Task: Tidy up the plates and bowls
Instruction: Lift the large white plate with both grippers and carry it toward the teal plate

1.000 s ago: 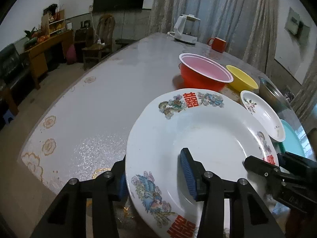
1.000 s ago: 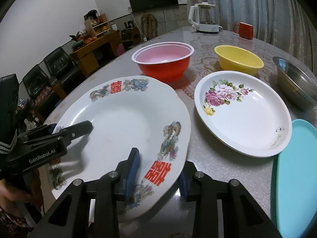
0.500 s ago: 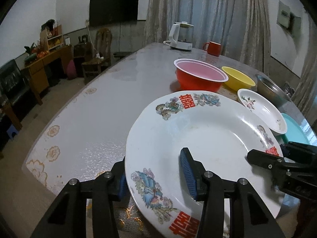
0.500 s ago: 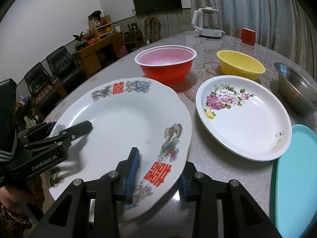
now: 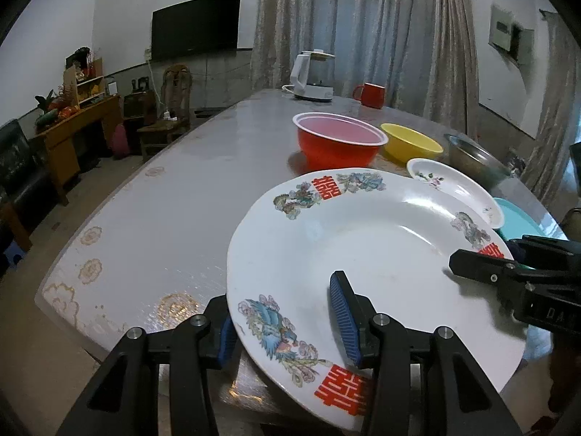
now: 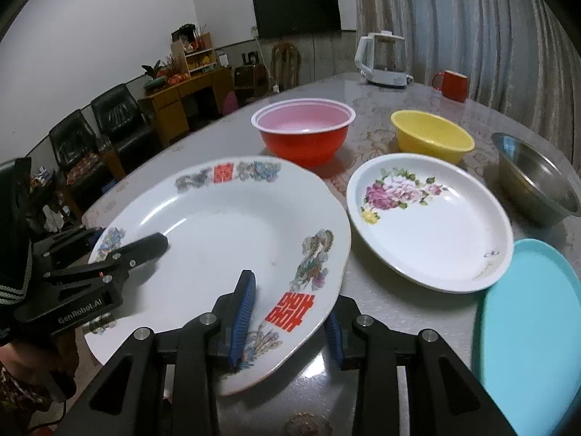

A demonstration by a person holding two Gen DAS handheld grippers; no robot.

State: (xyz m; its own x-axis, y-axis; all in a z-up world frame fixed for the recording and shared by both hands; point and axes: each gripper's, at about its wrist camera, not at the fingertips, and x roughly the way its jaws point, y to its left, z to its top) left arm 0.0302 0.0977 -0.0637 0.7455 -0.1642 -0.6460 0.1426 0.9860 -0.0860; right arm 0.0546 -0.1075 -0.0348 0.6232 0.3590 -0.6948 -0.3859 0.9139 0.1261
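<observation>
A large white oval platter (image 5: 374,250) with red characters and dragon prints is held above the near end of the table, also seen in the right wrist view (image 6: 225,232). My left gripper (image 5: 287,319) is shut on its left rim. My right gripper (image 6: 287,316) is shut on its right rim. Each gripper shows in the other's view, the right one (image 5: 508,276) and the left one (image 6: 109,261). Beyond stand a red bowl (image 6: 303,130), a yellow bowl (image 6: 432,136), a rose-printed plate (image 6: 432,225), a steel bowl (image 6: 537,185) and a teal plate (image 6: 530,330).
The grey patterned table (image 5: 174,210) runs far back, with a white kettle (image 5: 312,76) and a red mug (image 5: 370,95) at its far end. A chair (image 5: 170,109), a wooden cabinet (image 5: 72,127) and black armchairs (image 6: 105,127) stand to the left.
The platter and both grippers have risen together and the cameras tilt up, so the bowls and plates beyond sit lower and farther. Both grips are unchanged.
</observation>
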